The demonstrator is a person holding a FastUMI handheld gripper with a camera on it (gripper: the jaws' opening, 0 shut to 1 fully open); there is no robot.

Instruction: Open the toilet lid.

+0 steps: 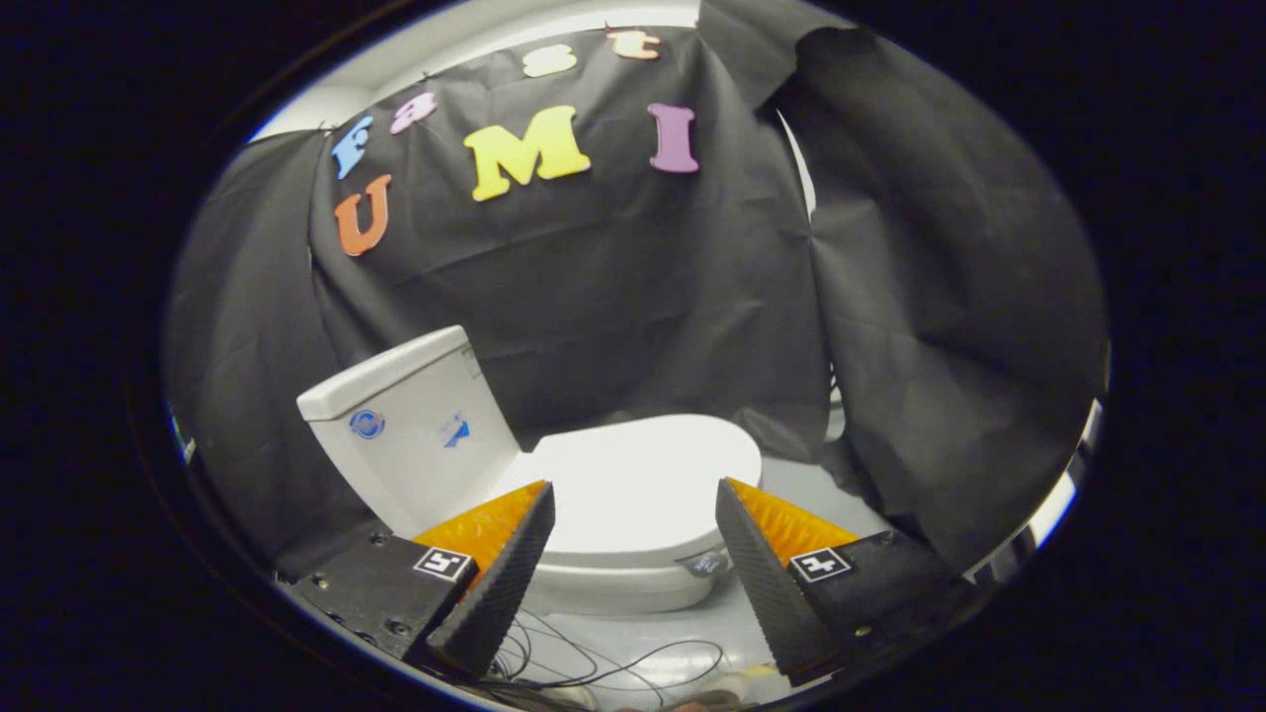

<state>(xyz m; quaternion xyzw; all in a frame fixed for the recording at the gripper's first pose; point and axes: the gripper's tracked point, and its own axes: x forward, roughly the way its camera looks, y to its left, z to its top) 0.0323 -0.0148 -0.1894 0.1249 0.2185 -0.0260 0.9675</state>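
So the gripper (635,494) is hanging in the air with its two fingers (514,554) spread wide apart, nothing pinched between them and neither one touching anything. Just ahead of them, and showing right through the gap, is a white toilet (603,583) sitting side-on, with the toilet lid (643,475) lying flat down on the seat, so closed. It's really bright from the lighting, and I can't make out much detail on top. The cistern (410,430) stands beyond the left finger, off to that side of the lid, with two small blue stickers (367,423) on its face. There's also a little dark label (707,564) on the front rim of the bowl, near the right finger. Below the fingers, on the pale floor (791,485), some thin black cables (613,663) are looped around loose. Behind the toilet is the black cloth (613,267) of the booth wall, draped and wrinkled
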